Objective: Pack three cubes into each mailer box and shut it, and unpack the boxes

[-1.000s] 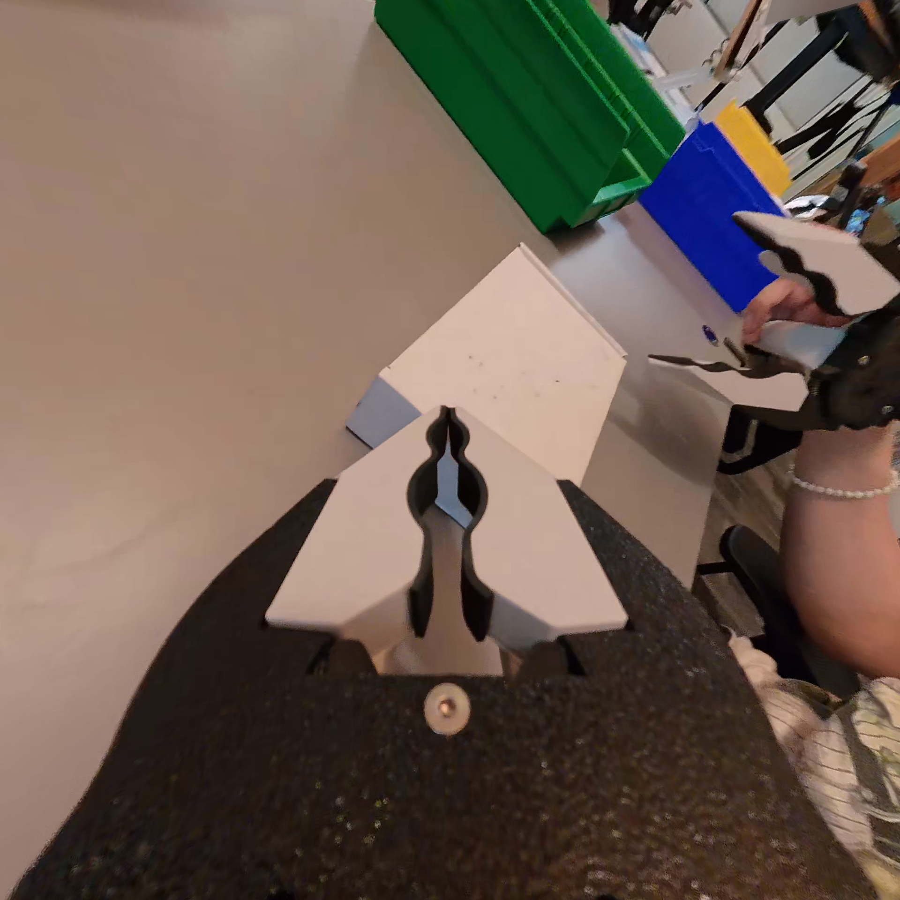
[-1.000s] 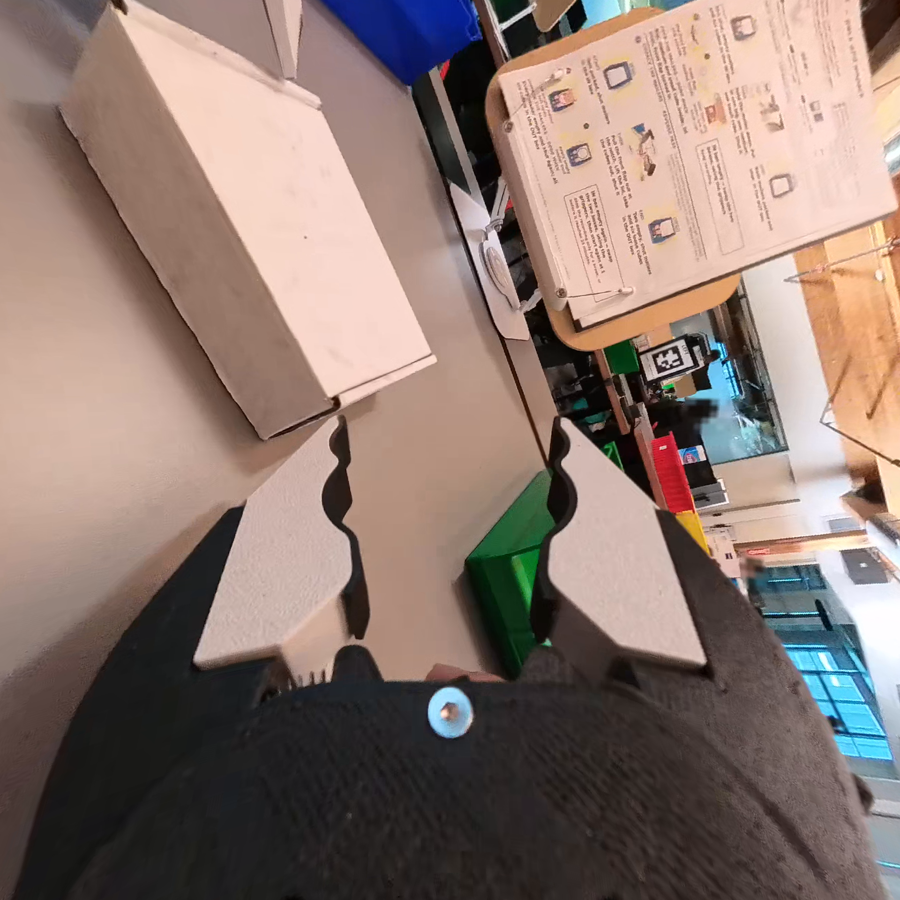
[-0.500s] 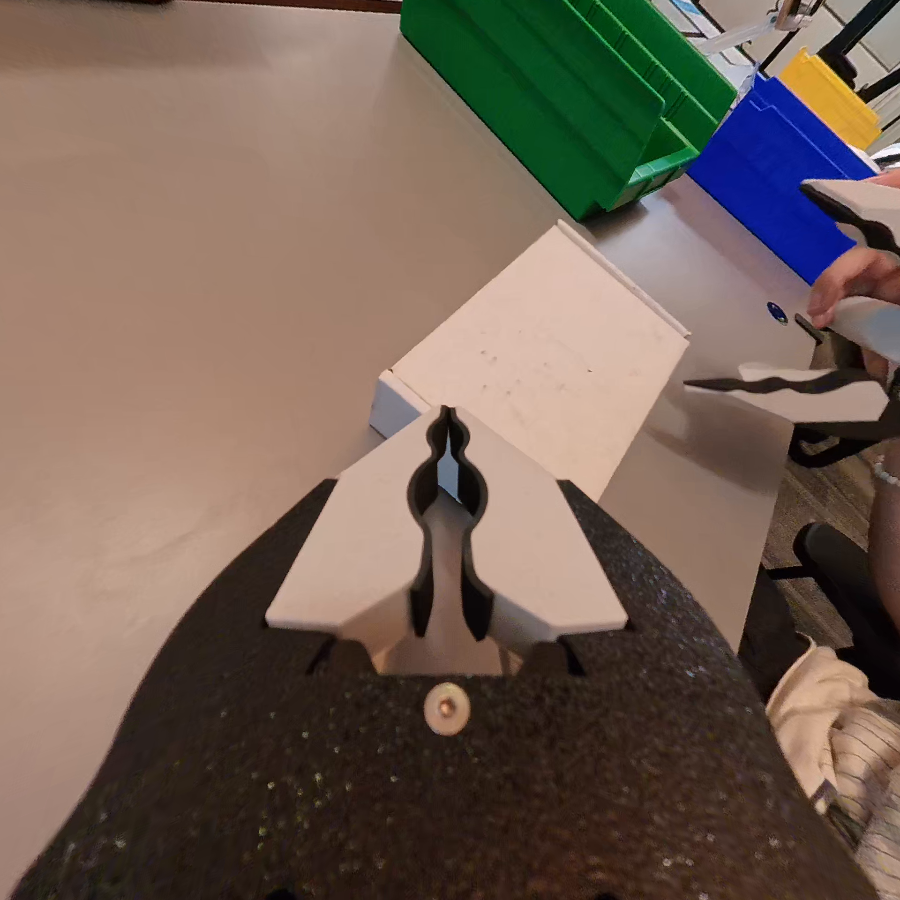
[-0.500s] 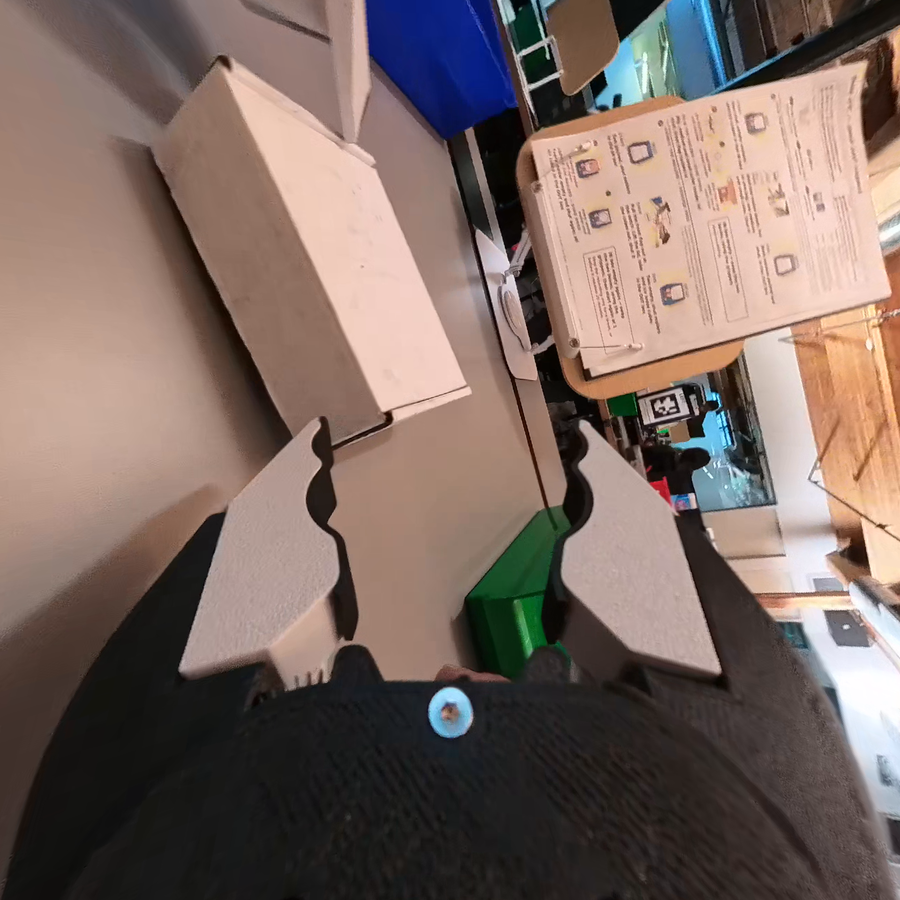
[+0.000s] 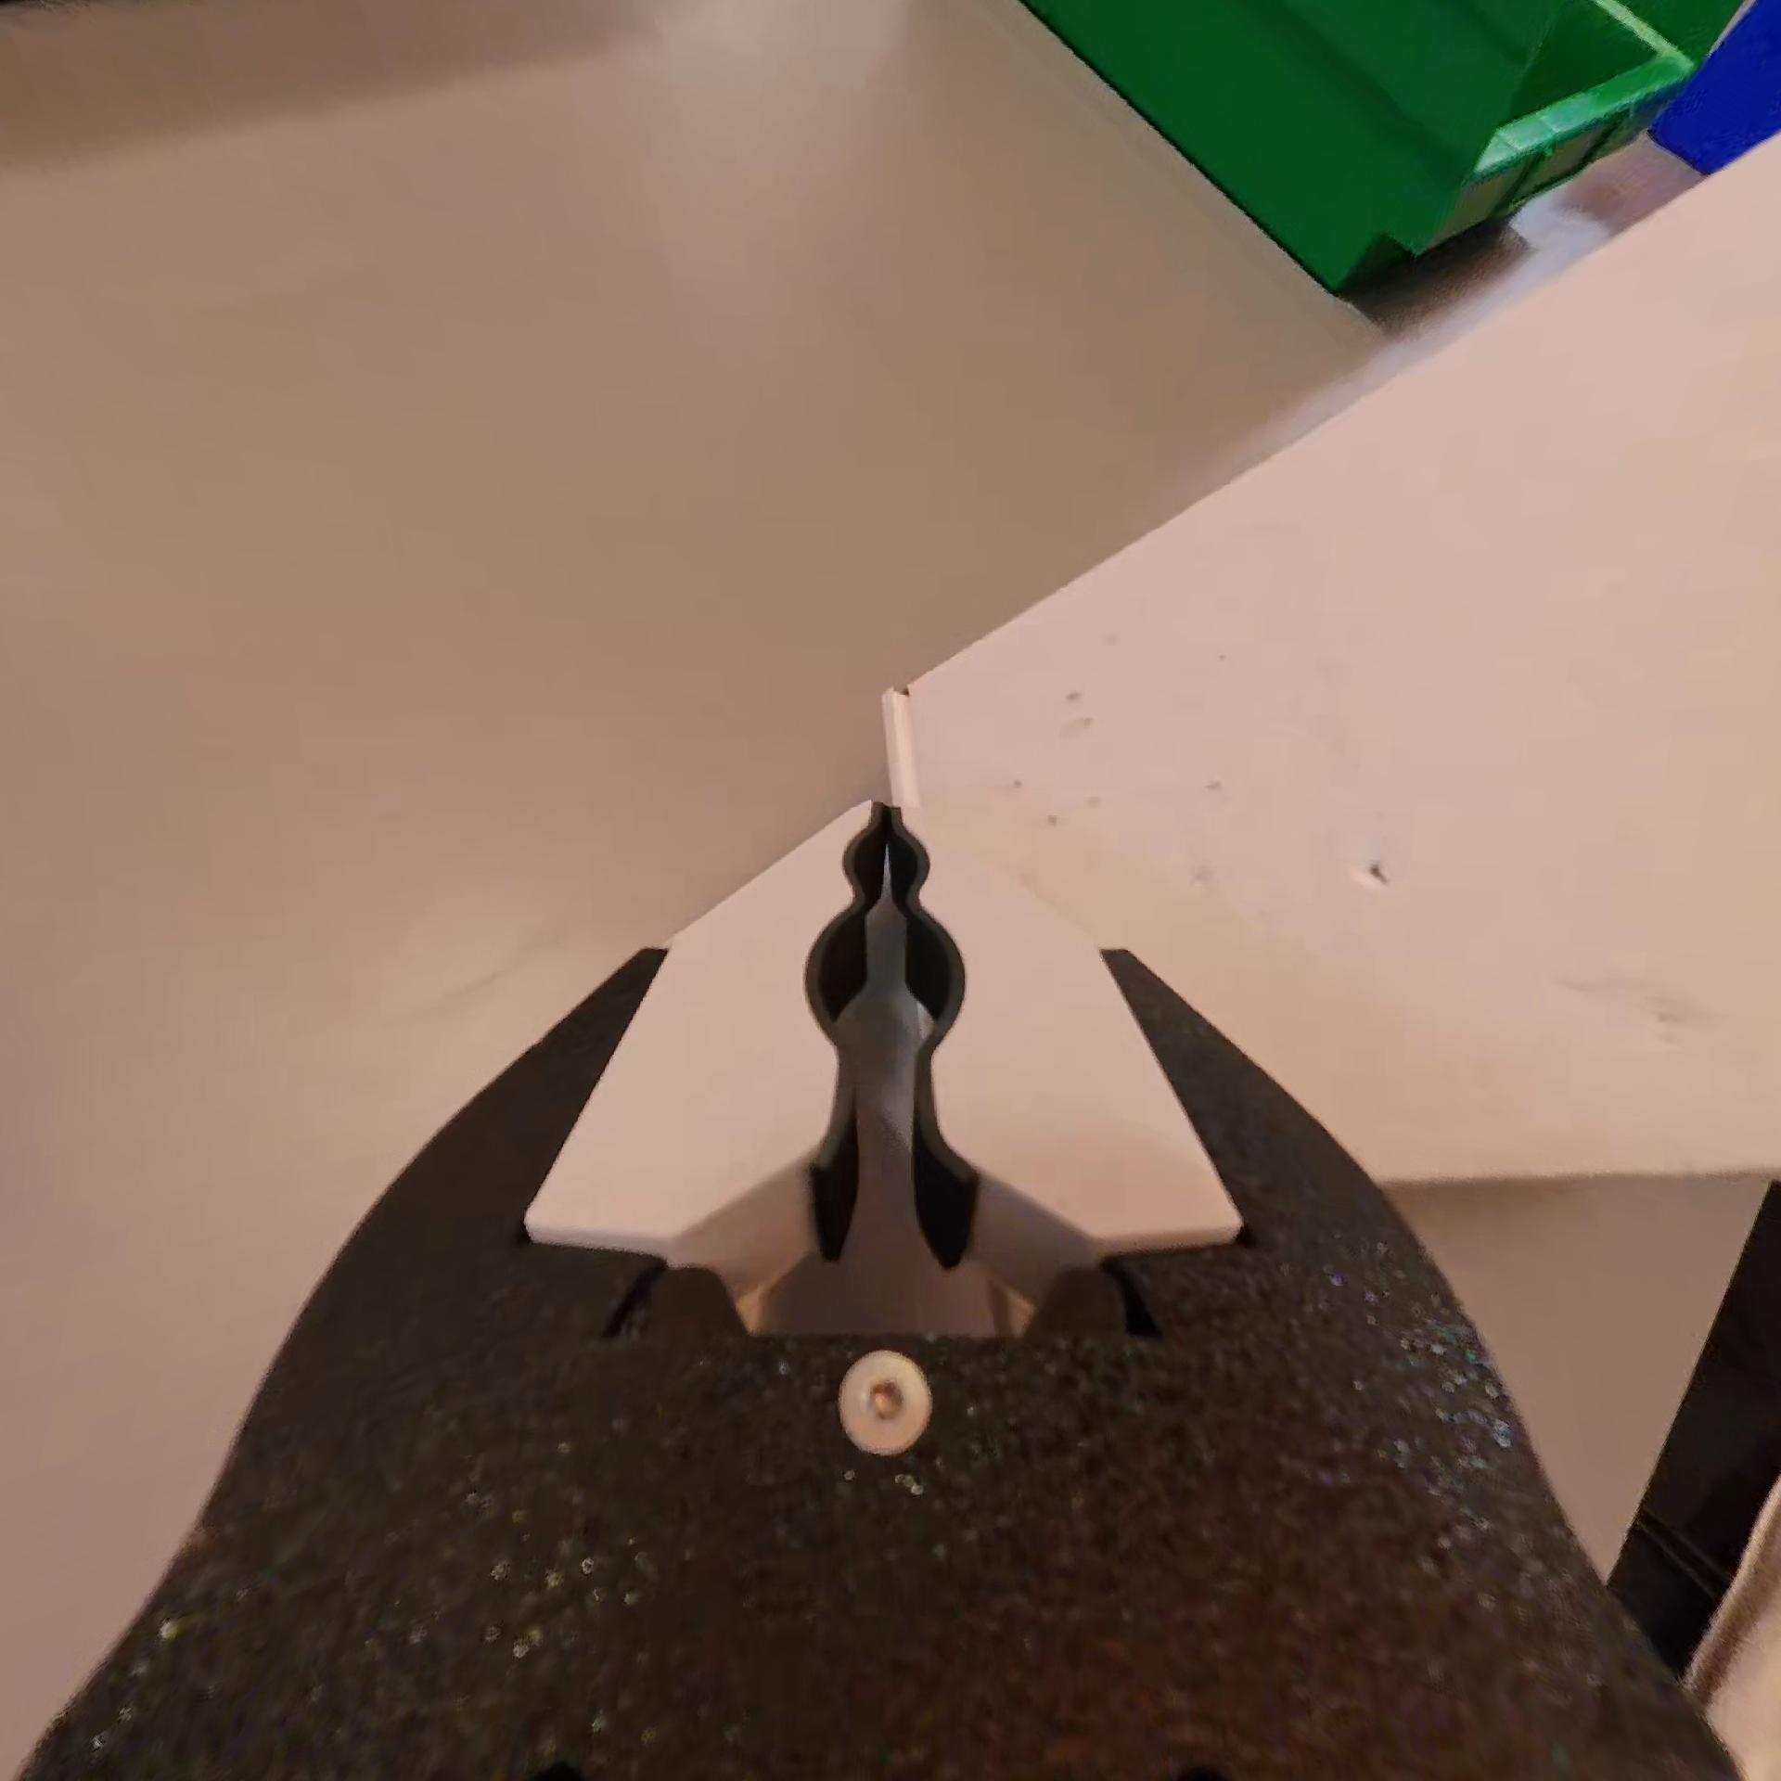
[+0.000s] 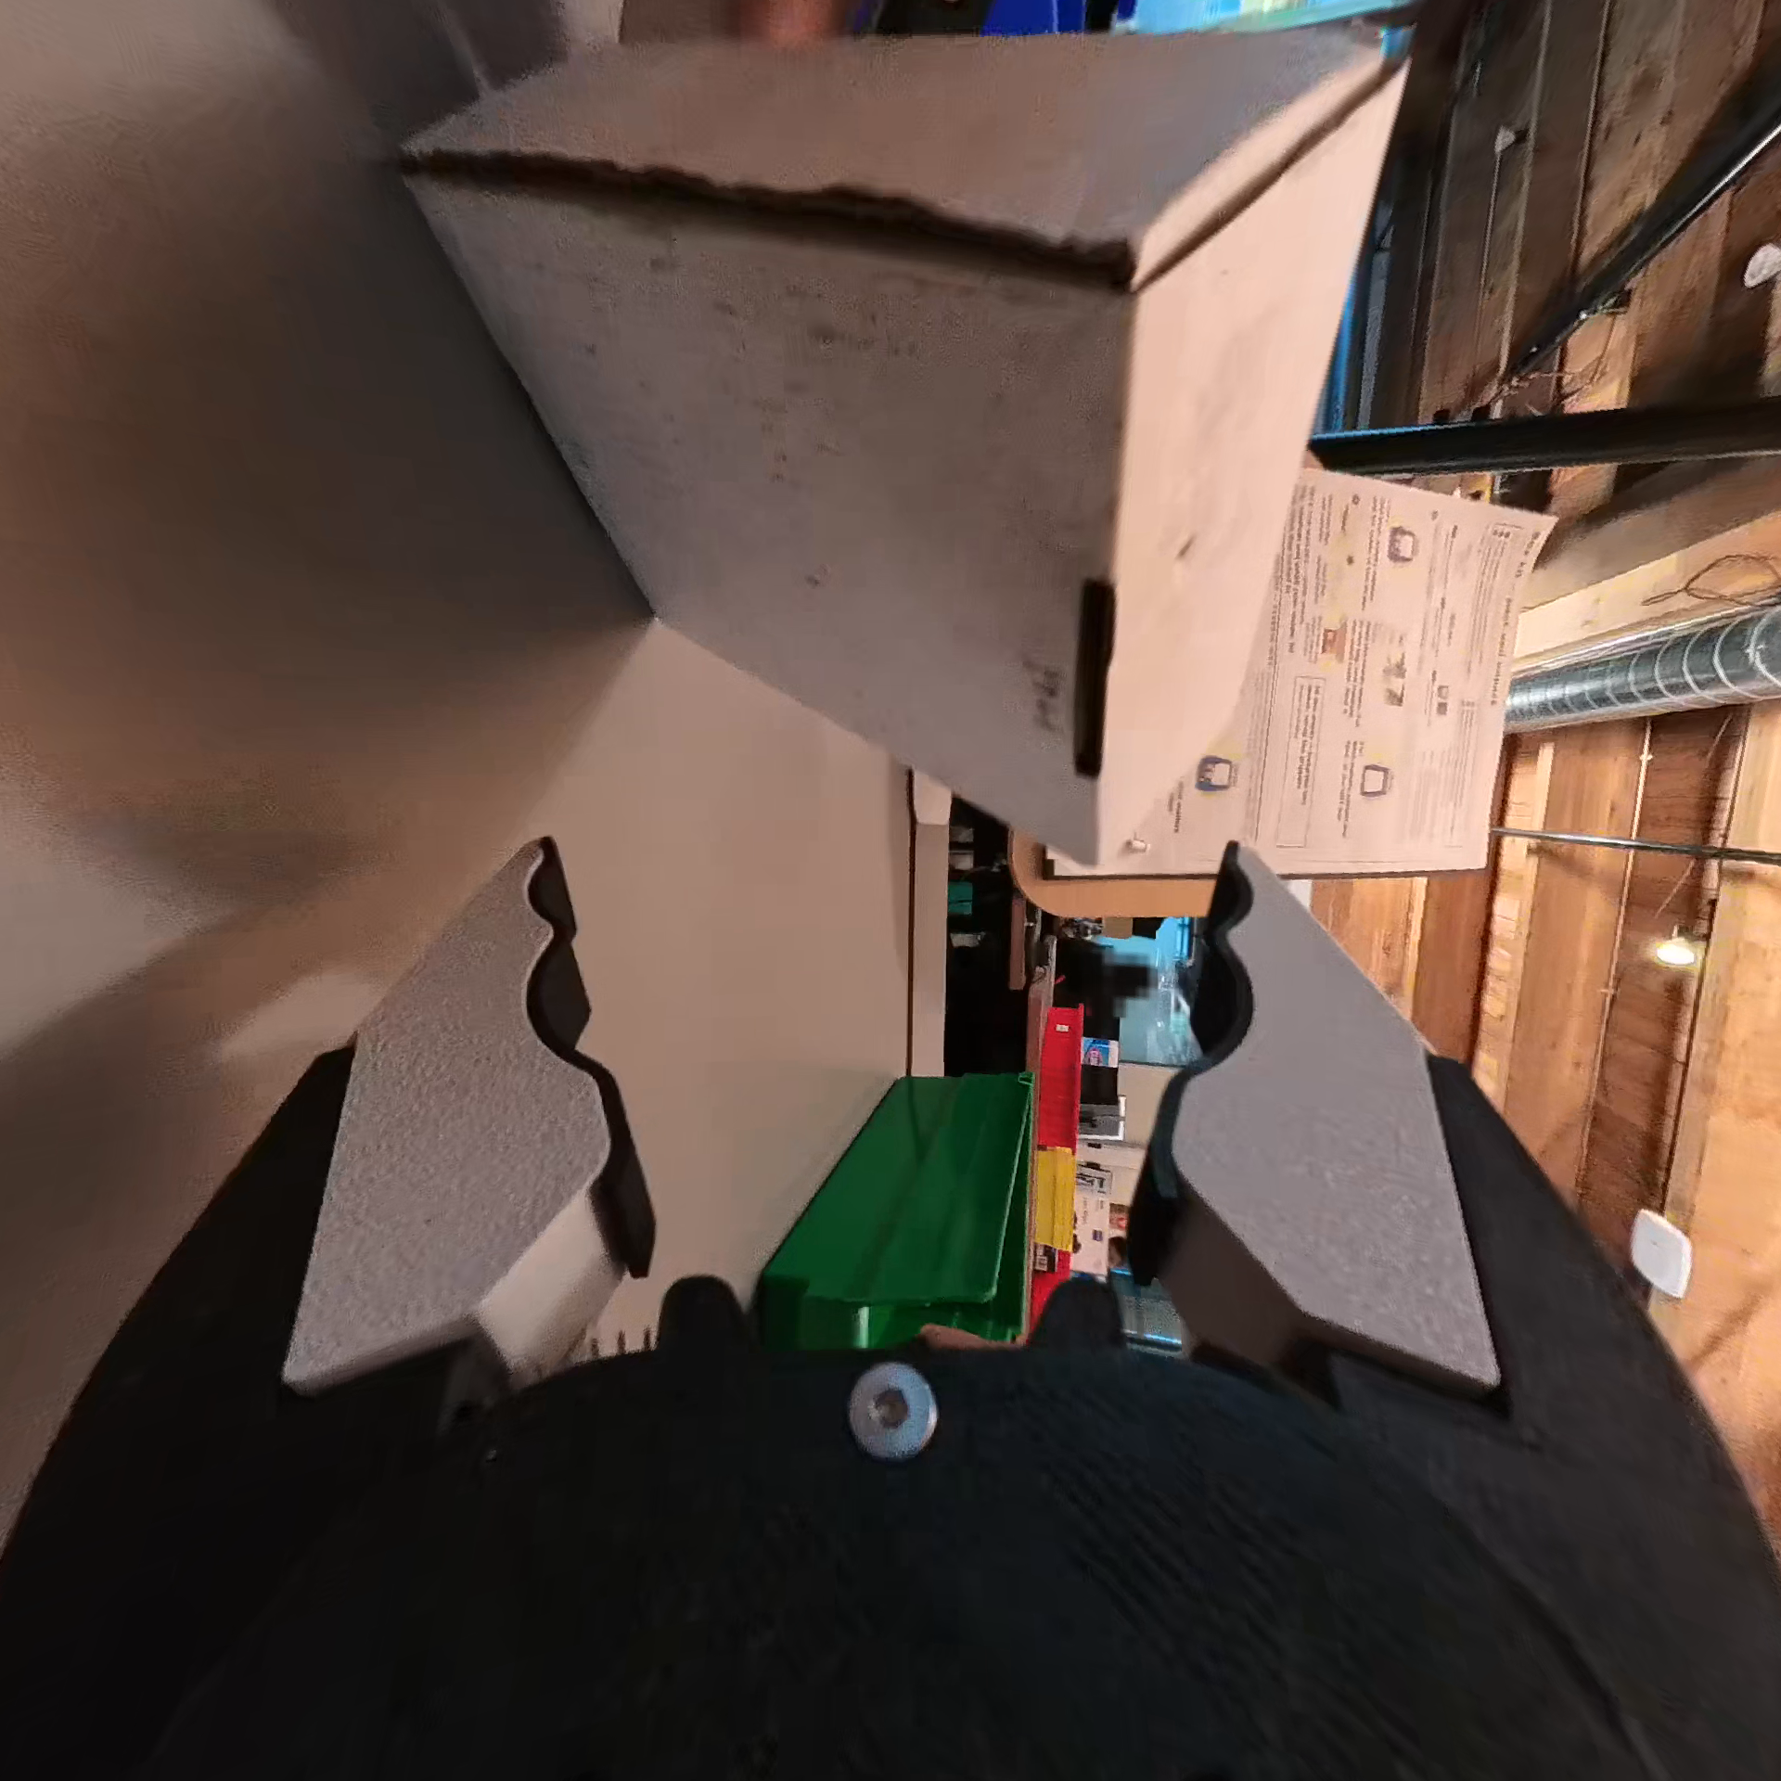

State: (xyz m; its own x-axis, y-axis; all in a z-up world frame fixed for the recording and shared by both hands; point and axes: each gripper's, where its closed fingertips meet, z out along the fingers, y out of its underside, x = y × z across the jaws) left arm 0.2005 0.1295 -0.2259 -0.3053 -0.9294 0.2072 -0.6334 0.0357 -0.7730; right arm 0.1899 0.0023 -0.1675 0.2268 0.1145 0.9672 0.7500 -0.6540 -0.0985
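Observation:
A closed white mailer box point(image 5: 1349, 771) lies on the beige table point(image 5: 385, 482) and fills the right of the left wrist view. My left gripper point(image 5: 887, 814) is shut and empty, with its tips right at the box's near corner flap. In the right wrist view the same box point(image 6: 819, 434) is close ahead and looks tilted, with a slot in its side edge. My right gripper point(image 6: 887, 853) is open and empty, its fingers just short of the box's near corner. No cubes show in either view.
A green bin point(image 5: 1349, 116) and a blue bin point(image 5: 1735, 106) stand past the box. The right wrist view shows the table edge, a green bin point(image 6: 916, 1205), red and yellow bins beyond, and a printed sheet on a board point(image 6: 1378, 675).
My left gripper has moved forward, from well short of the box up to its corner. My right gripper has swung round and closed in on the box. Both jaws are unchanged.

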